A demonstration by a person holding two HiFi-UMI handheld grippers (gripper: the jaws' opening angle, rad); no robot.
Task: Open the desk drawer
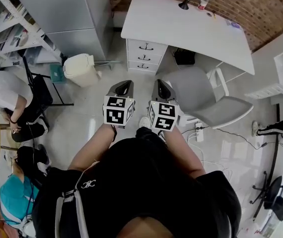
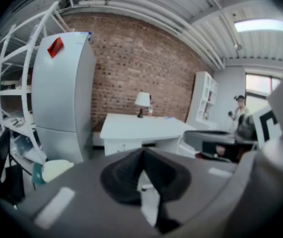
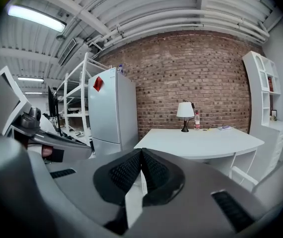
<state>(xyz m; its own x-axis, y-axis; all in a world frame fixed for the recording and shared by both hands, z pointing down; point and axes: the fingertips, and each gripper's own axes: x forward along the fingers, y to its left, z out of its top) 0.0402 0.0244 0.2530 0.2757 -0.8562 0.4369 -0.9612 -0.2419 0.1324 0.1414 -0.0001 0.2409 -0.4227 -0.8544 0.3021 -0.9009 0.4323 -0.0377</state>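
The task is judged to be at its very start: nothing of the drawer work has been done. In the head view the white desk (image 1: 191,29) is seen at about 1 o'clock from the two grippers and well apart from them. Its stack of three drawers (image 1: 145,56) sits under the left end of the top, at 12 o'clock. All three fronts are seen flush and shut, each with a dark handle, and no handle is touched.

The left gripper (image 1: 124,86) and the right gripper (image 1: 160,86) are held side by side in front of the person's body, both pointed toward the desk. In the left gripper view the jaws are seen pressed together at their tips, with nothing between them. The same is seen in the right gripper view: jaws together, nothing held.

A grey chair (image 1: 201,98) stands at 3 o'clock of the right gripper, just beside the desk. A cream bin (image 1: 82,69) stands at 10 o'clock of the left gripper.

All of the task is judged to be left: the desk must be approached, one gripper spread and closed on a handle, and a drawer pulled out. Which drawer is meant cannot be told.
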